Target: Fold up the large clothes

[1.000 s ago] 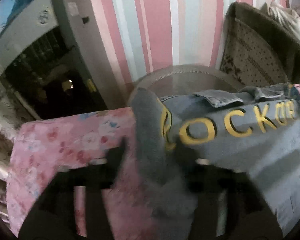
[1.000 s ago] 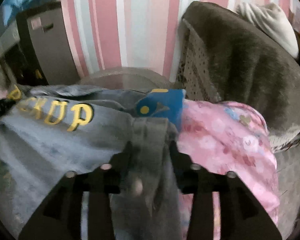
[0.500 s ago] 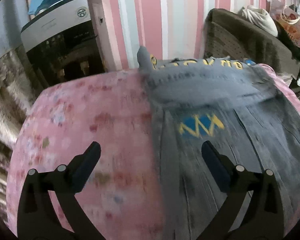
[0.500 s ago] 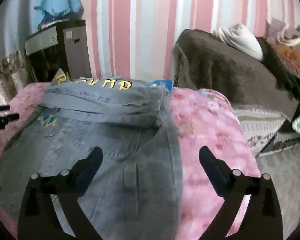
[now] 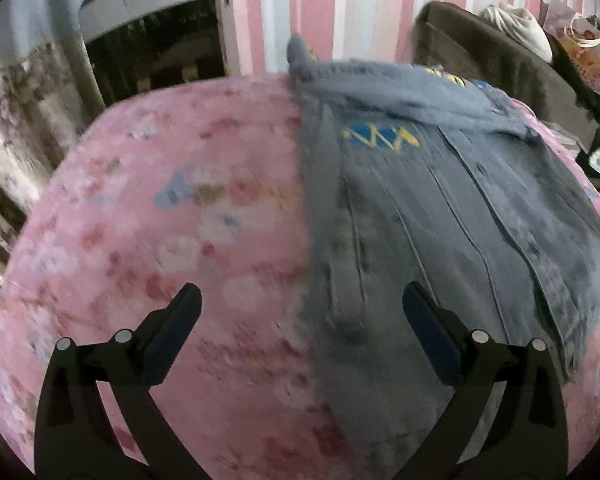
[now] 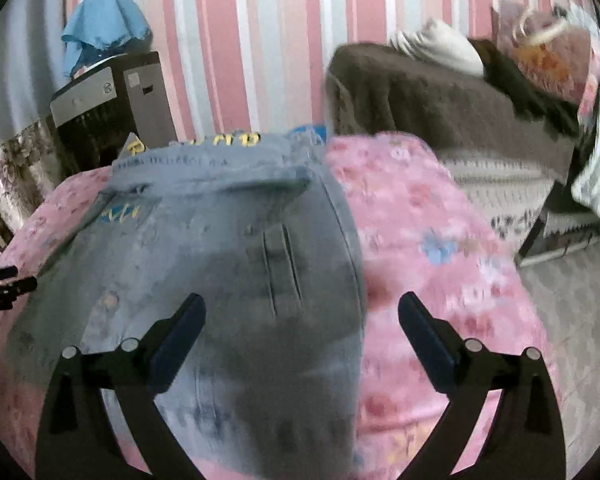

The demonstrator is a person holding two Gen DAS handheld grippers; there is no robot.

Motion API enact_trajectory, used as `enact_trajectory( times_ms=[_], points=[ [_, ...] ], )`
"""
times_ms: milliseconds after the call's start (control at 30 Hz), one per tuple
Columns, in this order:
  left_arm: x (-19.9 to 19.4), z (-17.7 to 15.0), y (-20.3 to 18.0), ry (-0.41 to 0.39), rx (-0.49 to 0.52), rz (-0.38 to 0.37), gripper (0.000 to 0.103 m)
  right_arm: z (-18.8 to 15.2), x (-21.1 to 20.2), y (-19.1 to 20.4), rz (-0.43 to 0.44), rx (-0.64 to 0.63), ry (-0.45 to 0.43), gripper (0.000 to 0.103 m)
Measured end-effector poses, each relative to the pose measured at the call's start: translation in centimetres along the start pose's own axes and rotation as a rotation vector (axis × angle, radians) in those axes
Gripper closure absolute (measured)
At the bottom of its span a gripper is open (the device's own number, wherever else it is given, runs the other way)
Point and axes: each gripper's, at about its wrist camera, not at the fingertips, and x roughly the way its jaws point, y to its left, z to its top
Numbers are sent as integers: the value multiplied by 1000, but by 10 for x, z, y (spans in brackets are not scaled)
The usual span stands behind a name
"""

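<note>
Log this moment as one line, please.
left gripper: open, empty | right gripper: open, empty | denim jacket: flat on pink floral cover, far end folded over

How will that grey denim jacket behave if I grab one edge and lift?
The denim jacket will probably drape rather than hold shape: its top part already lies folded over in soft creases. It looks thick, with seams and a pocket flap, so likely fairly heavy. It may drag on the pink floral cover rather than slide.

You can read almost nothing here: the yellow lettering along the far folded edge of the grey-blue denim garment (image 6: pixel 228 240) is too blurred to spell out, though its leftmost letter looks like an R.
</note>
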Motion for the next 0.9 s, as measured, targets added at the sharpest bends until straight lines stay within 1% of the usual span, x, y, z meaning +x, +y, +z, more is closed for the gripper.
enact_trajectory(
  times_ms=[67, 200, 233, 267, 300, 367, 400, 433, 467, 500, 533, 567, 600, 633, 667, 700, 733, 767, 800, 833, 900],
  points=[
    [4, -6, -3, 19, -5, -20, 3, -11, 0, -10, -7, 44, 26, 6],
    [8, -15, -18, 68, -4, -129, 5, -26, -1, -26, -62, 79, 64, 6],
    [9, -16, -20, 73, -3, -140, 6, -30, 0, -30, -61, 88, 74, 6],
    [10, -17, -24, 89, -2, -178, 8, -32, 1, -33, -56, 91, 86, 6],
    [12, -18, -27, 103, -4, -203, 13, -35, 5, -37, -46, 96, 109, 6],
    [13, -19, -32, 102, -1, -198, 15, -38, 12, -41, -20, 109, 141, 6],
    [12, -19, -34, 101, 7, -205, 23, -40, 14, -41, 8, 118, 150, 7],
    [10, -19, -37, 95, 13, -208, 34, -41, 17, -40, 51, 124, 161, 8],
    [8, -19, -39, 86, 21, -205, 40, -42, 20, -38, 78, 124, 173, 15],
    [7, -19, -41, 83, 31, -205, 49, -42, 24, -36, 93, 118, 185, 18],
    [7, -19, -41, 82, 32, -200, 57, -43, 28, -33, 111, 114, 196, 27],
    [7, -19, -40, 84, 31, -197, 61, -43, 29, -31, 123, 114, 196, 36],
    [8, -19, -39, 86, 27, -203, 64, -43, 30, -28, 139, 112, 193, 40],
    [7, -18, -36, 85, 17, -211, 70, -42, 31, -24, 155, 100, 194, 57],
    [6, -18, -34, 82, 9, -218, 73, -42, 34, -21, 185, 93, 201, 60],
    [5, -16, -33, 75, 7, -225, 82, -41, 35, -18, 183, 85, 196, 68],
    [3, -15, -31, 67, 6, -228, 93, -39, 37, -14, 189, 67, 187, 80],
    [2, -14, -31, 57, 10, -217, 93, -37, 37, -13, 194, 64, 177, 85],
    [0, -13, -29, 50, 8, -228, 94, -35, 34, -12, 212, 69, 156, 87],
    [-4, -13, -26, 35, 3, -230, 95, -32, 29, -13, 221, 72, 136, 88],
    [-23, -12, -21, -18, -7, -237, 95, -25, 9, -12, 231, 66, 66, 88]
  ],
)
